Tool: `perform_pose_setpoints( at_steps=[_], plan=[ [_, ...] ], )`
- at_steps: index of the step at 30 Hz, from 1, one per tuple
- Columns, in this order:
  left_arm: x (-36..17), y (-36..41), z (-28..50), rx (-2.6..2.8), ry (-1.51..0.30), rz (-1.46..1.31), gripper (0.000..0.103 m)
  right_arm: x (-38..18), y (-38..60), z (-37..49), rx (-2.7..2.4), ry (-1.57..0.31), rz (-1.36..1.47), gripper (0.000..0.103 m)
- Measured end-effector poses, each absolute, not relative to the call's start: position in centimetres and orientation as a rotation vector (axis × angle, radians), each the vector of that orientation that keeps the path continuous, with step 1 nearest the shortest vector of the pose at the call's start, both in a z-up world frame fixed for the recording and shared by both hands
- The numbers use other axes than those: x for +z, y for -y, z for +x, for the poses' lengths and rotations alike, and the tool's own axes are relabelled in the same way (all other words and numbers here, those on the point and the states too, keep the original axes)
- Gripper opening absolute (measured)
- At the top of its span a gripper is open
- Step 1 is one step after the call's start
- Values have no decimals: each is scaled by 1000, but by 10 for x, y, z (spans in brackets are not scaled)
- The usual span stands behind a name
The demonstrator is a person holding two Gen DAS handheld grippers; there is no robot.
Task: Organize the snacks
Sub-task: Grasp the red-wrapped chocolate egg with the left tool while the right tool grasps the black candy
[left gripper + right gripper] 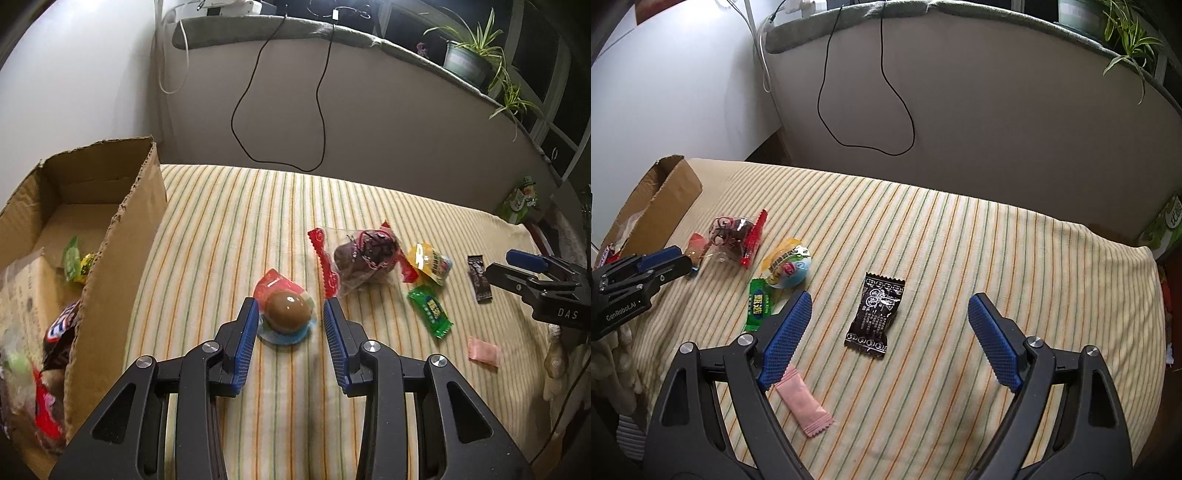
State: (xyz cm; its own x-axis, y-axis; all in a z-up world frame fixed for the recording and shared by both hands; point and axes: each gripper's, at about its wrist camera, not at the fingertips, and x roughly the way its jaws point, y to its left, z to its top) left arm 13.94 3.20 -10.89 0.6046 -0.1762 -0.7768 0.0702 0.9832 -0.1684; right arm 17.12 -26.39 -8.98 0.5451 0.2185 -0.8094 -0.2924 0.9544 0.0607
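My left gripper (290, 306) is open, its blue pads on either side of a packaged brown egg snack (286, 312) lying on the striped cloth. A cardboard box (122, 221) at the left holds several snacks. Beyond lie a clear bag with a dark snack (364, 258), a yellow-topped pack (432, 262), a green packet (430, 308), a black wrapper (479, 278) and a pink sachet (482, 350). My right gripper (890, 306) is wide open above the black wrapper (876, 314), with the pink sachet (803, 404) under its left finger.
The striped cloth (997, 258) covers a bed or table that ends at a grey padded wall with a hanging black cable (280, 110). Potted plants (469, 55) stand on the ledge. A green package (1167, 225) sits past the far right edge.
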Motion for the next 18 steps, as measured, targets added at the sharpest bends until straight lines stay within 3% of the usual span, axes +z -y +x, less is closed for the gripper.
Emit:
perform_pose_setpoints(
  at_steps=[10,16,18],
  plan=[
    [-117,-30,147,-134,-915,-98,35,-104,256,179,307,-985,-103,69],
    [-117,-29,147,-131,-903,-86,27,-110,253,178,298,-998,-125,51],
    [-117,-29,147,-130,-902,-86,27,-110,253,179,297,-999,-122,39]
  ],
)
